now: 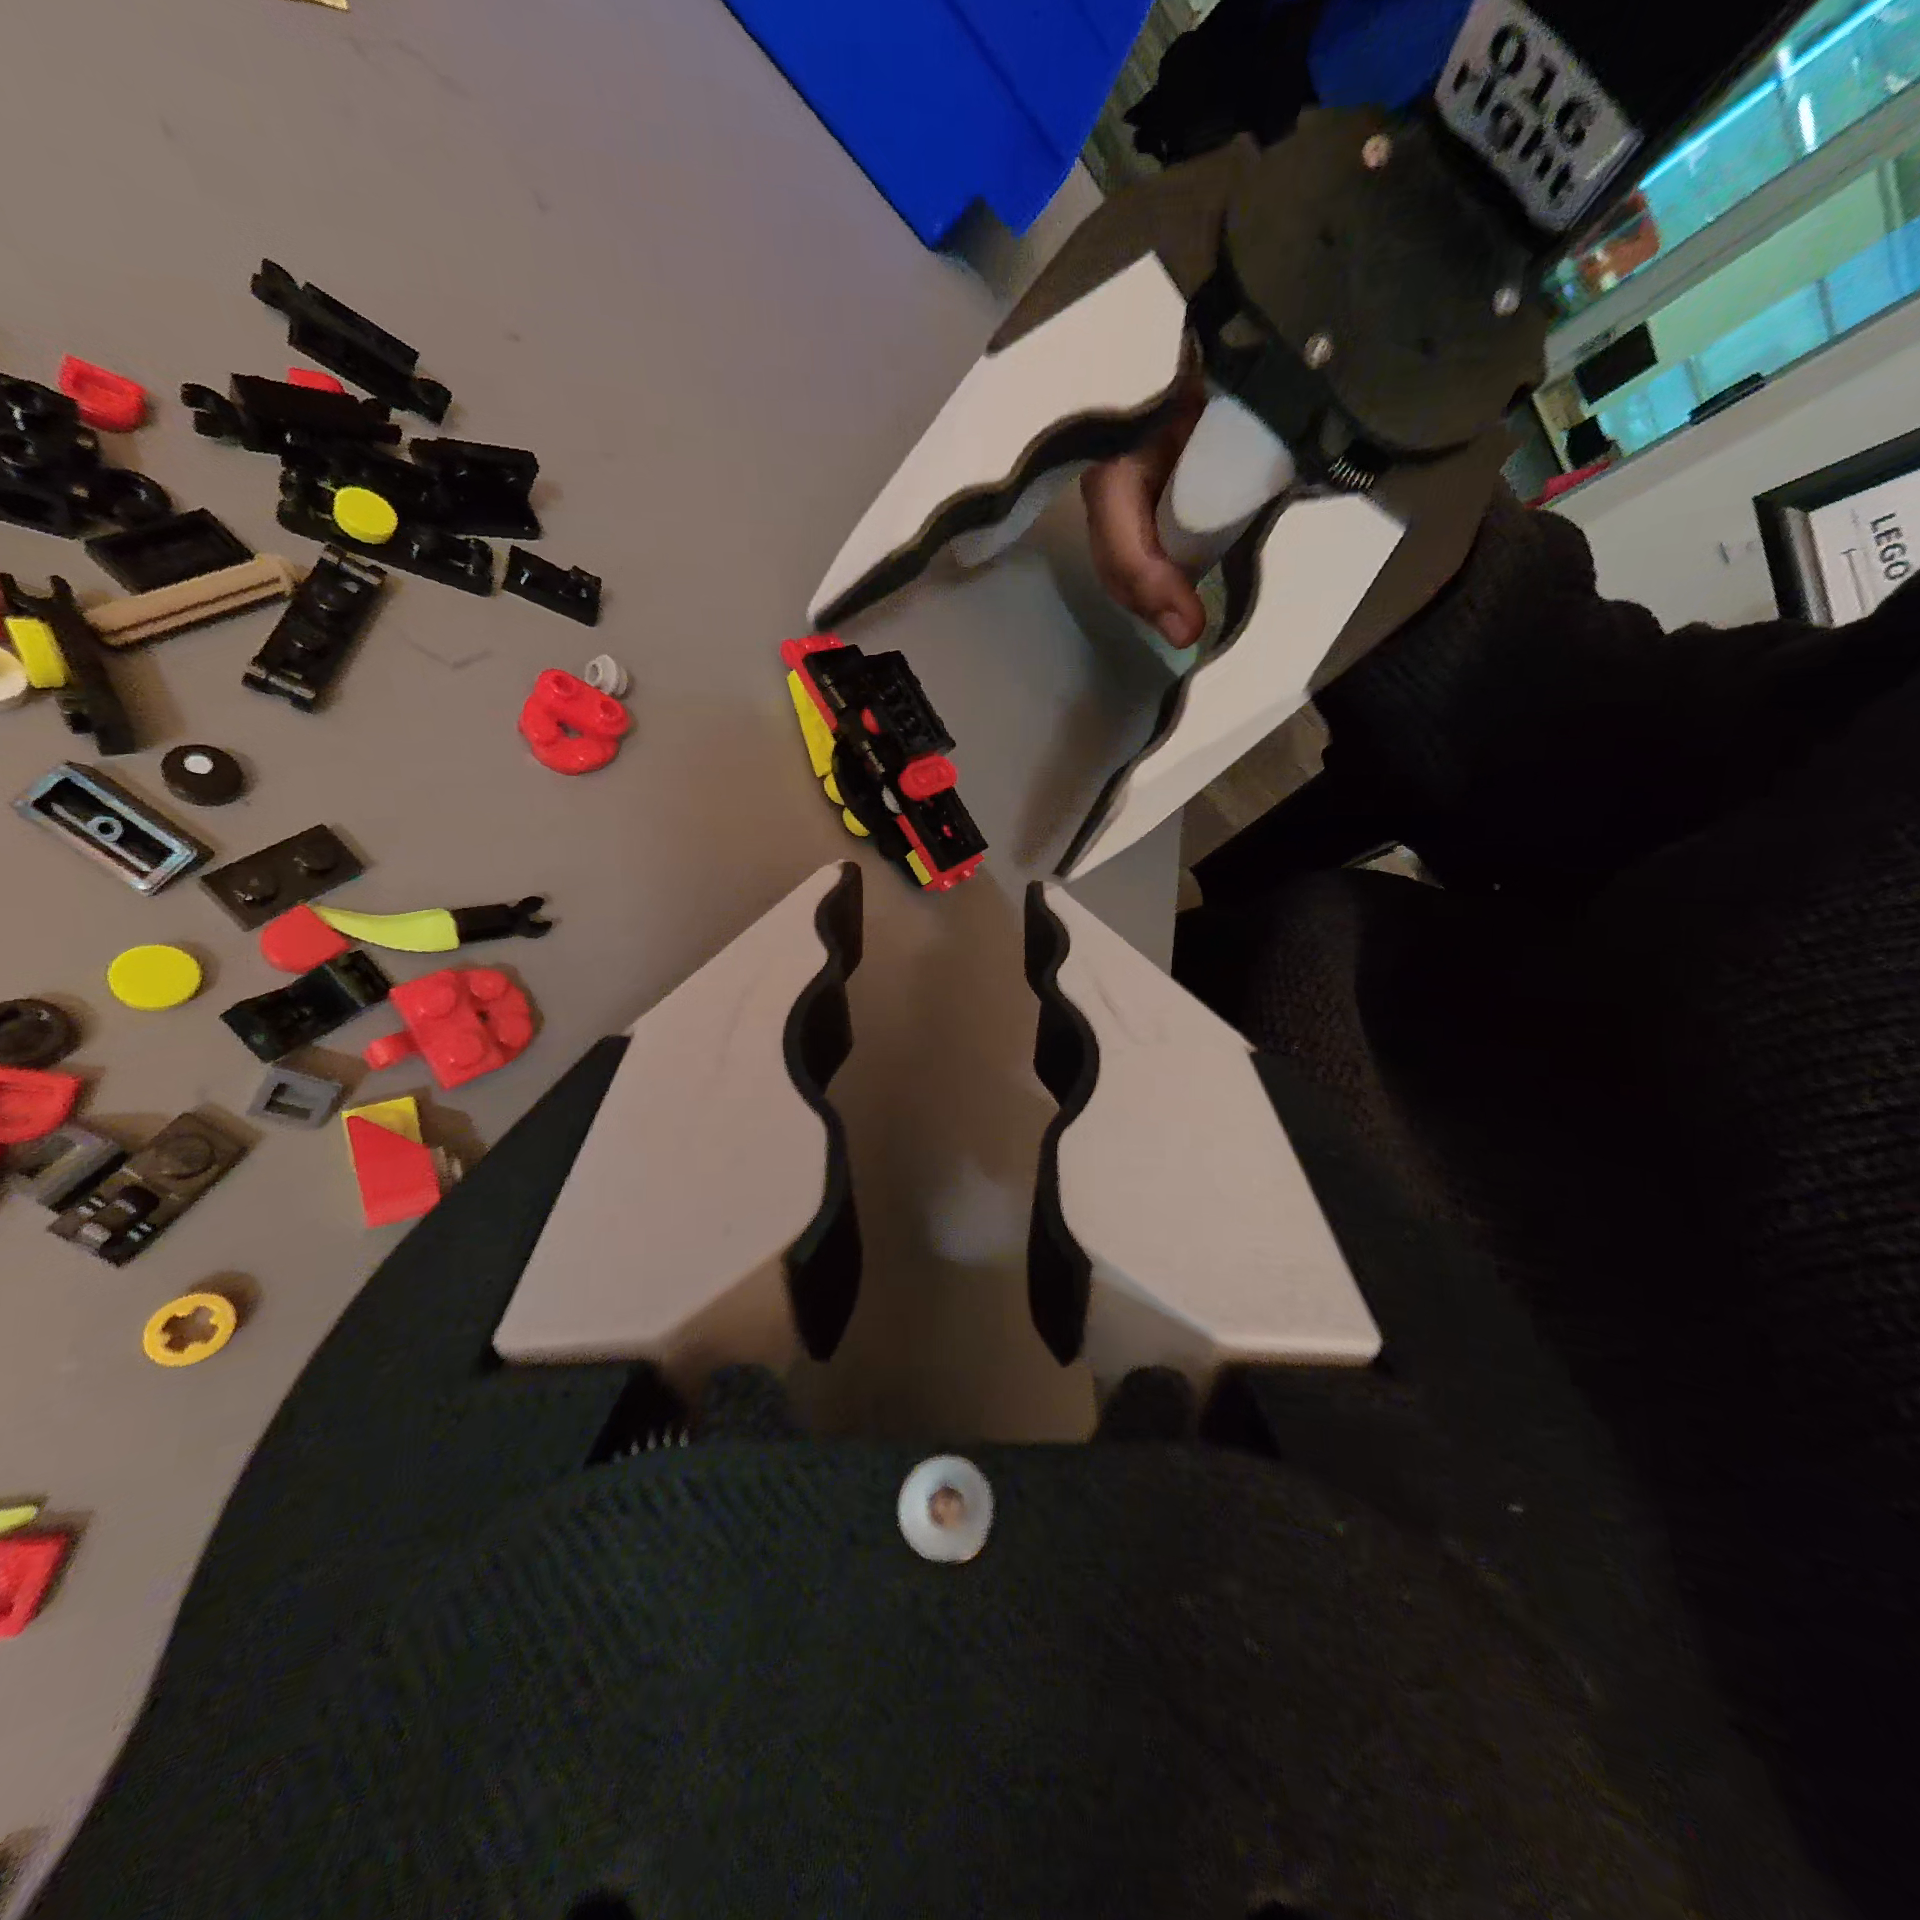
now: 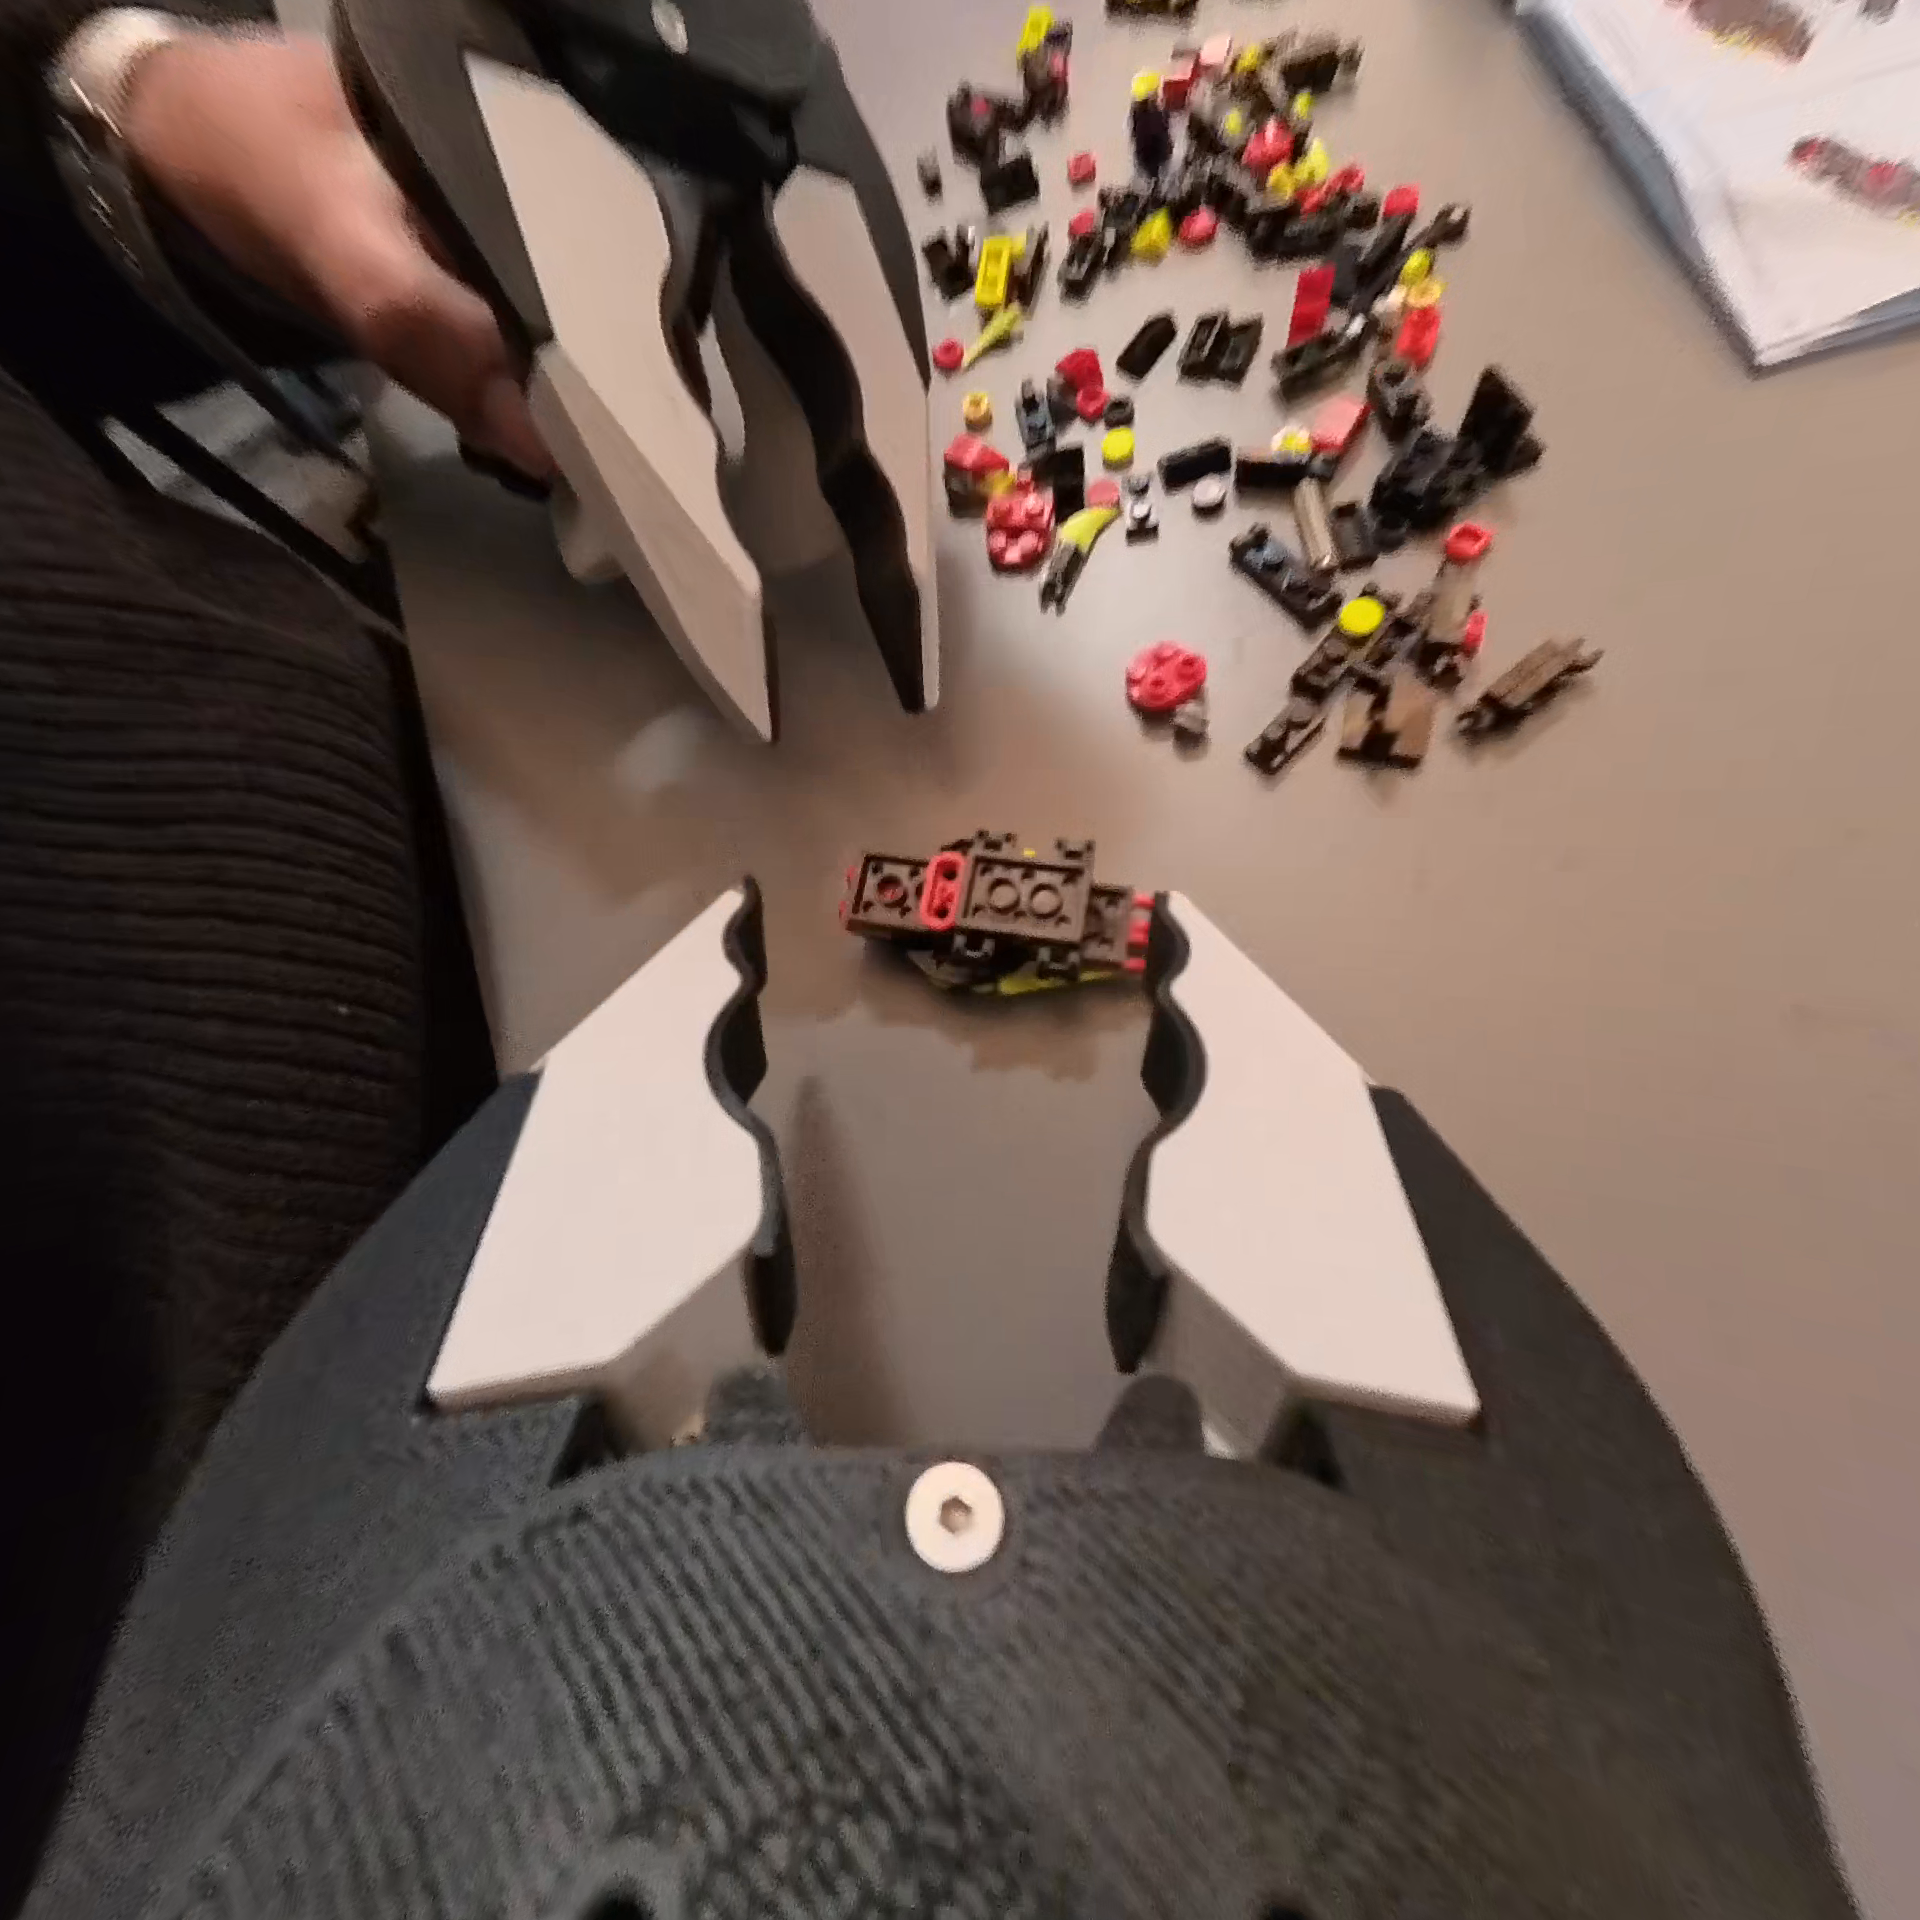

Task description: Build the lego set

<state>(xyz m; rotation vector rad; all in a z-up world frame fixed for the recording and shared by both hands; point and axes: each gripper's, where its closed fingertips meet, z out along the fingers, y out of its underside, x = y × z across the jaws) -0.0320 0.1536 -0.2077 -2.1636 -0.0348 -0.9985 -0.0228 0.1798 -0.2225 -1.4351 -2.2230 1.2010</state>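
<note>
A small built model of black, red and yellow bricks lies on the grey table. My right gripper is open wide around it. The right fingertip stands at the model's red end, and the left fingertip is clear of it. In the left wrist view the model lies just beyond my left gripper, which is open with nothing between its pads. The left gripper also shows in the right wrist view, hovering empty behind the model.
Several loose black, red and yellow pieces are scattered on the table; they also show in the right wrist view. A blue bin stands at the back. An open booklet lies far right. The table edge runs near the model, by a dark sleeve. The grippers' ends are close to 4 cm from one another.
</note>
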